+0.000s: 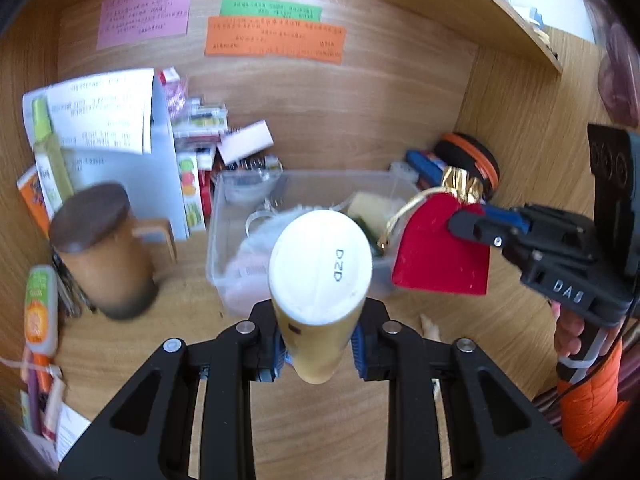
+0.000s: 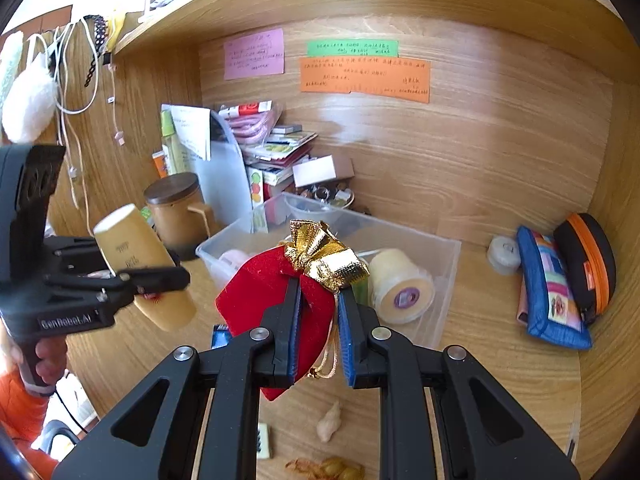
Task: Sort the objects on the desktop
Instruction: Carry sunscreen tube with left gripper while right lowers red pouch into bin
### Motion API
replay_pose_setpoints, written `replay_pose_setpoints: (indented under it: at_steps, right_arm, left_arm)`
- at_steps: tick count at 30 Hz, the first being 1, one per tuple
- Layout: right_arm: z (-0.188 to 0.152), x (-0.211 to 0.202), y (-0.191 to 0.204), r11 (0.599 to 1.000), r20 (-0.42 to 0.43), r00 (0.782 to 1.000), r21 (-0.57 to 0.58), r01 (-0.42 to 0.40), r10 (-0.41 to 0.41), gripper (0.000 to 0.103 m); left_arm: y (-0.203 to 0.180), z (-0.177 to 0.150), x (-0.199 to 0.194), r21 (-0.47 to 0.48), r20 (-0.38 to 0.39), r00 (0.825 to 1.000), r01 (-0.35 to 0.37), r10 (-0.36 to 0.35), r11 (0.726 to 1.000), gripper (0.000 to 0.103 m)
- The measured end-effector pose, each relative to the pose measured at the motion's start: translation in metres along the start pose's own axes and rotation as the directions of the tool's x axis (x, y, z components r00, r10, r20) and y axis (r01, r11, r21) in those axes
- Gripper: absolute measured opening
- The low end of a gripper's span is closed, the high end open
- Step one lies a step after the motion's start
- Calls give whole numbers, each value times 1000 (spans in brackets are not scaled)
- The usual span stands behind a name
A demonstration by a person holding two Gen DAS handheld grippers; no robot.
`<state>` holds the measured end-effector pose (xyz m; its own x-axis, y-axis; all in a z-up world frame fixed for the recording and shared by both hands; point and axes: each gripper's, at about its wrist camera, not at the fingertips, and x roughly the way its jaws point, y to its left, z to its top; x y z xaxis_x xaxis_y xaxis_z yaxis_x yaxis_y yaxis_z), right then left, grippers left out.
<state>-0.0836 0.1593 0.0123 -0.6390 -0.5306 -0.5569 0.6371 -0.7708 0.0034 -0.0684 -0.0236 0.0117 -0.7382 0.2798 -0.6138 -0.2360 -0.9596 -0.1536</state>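
The left claw (image 1: 319,346) pinched a yellow bottle (image 1: 320,292) and the right claw (image 2: 319,328) pinched a red pouch (image 2: 276,300) above the clear box (image 2: 440,276).

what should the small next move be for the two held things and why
Probably lower the right hand-held gripper and release the red pouch into the clear bin. The pouch already hangs at the bin's near edge, while the left hand-held gripper holds the yellow bottle short of it.

Velvety red pouch (image 2: 276,300), clear plastic bin (image 2: 436,280), wood-grain desk (image 2: 500,360).
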Motion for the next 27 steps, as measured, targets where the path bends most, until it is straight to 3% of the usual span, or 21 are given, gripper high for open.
replay_pose_setpoints:
  at_steps: [12, 19, 27]
  right_arm:
    - [27, 41, -15, 1000, -14, 1000, -10, 16, -17, 15]
    - [26, 70, -14, 1000, -57, 998, -25, 8, -9, 15]
    - [16, 87, -4, 992, -80, 995, -114, 53, -62, 15]
  left_arm:
    - [11, 52, 22, 3, 20, 1000, 17, -18, 1000, 26]
    - [15, 56, 56, 1, -36, 999, 32, -32, 1000, 26]
    - [17, 51, 86, -4, -100, 994, 44, -44, 999, 25]
